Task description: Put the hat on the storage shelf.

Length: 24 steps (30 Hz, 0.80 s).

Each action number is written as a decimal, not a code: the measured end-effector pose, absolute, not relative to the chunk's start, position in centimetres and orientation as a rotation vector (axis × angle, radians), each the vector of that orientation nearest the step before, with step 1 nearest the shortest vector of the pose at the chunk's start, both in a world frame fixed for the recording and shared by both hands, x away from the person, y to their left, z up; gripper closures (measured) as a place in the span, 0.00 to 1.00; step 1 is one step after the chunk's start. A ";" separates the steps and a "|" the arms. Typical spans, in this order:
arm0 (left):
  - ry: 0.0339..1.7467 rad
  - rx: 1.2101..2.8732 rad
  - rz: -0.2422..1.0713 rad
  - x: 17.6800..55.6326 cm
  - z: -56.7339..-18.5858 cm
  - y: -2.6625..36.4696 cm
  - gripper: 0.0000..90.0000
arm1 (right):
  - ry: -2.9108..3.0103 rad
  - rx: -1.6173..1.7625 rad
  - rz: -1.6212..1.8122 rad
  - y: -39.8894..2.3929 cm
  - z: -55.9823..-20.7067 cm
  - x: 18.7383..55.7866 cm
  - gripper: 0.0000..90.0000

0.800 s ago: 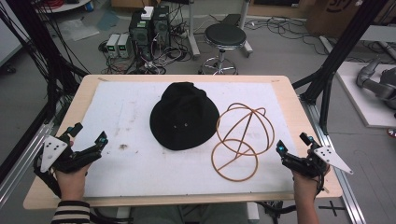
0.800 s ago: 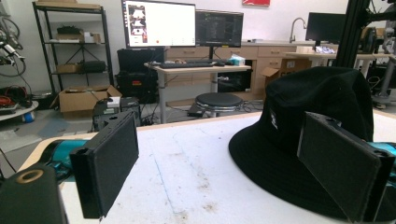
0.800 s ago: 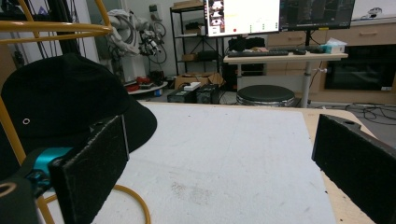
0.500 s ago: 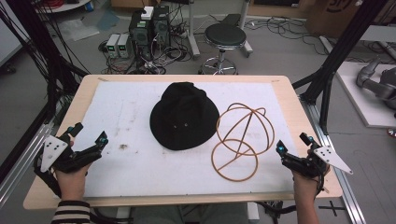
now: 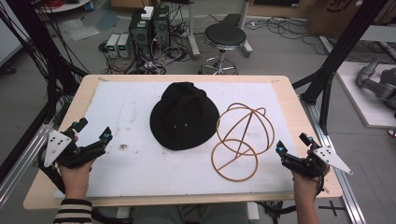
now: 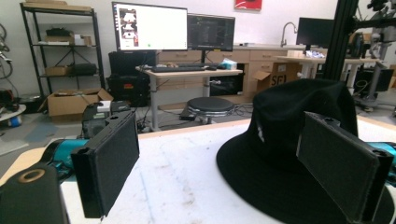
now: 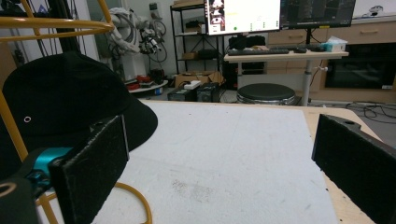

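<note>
My left gripper (image 5: 92,140) and right gripper (image 5: 292,148) both gape wide, empty. The black hat (image 5: 184,115) sits mid-table; the wire frame (image 5: 242,136), seemingly touching it, lies at its three o'clock.

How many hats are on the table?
1. A black bucket hat sits brim-down near the middle of the white mat, just left of the orange wire stand. Nothing seems to hide another.
</note>
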<state>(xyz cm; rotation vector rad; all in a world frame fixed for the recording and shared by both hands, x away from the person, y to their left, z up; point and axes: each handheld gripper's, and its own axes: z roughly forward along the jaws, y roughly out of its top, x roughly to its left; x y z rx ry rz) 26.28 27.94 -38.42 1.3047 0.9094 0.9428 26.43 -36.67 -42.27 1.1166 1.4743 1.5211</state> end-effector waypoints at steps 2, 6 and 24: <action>0.896 1.311 0.941 26.5 -38.1 27.4 0.15 | 1.474 1.117 1.521 -36.7 -42.3 26.4 0.04; 0.874 1.320 0.937 26.8 -37.5 26.7 0.15 | 1.474 1.122 1.523 -36.7 -42.3 26.4 0.04; 0.798 1.364 0.812 30.4 -34.6 22.2 0.15 | 1.475 1.122 1.528 -36.6 -42.4 26.9 0.04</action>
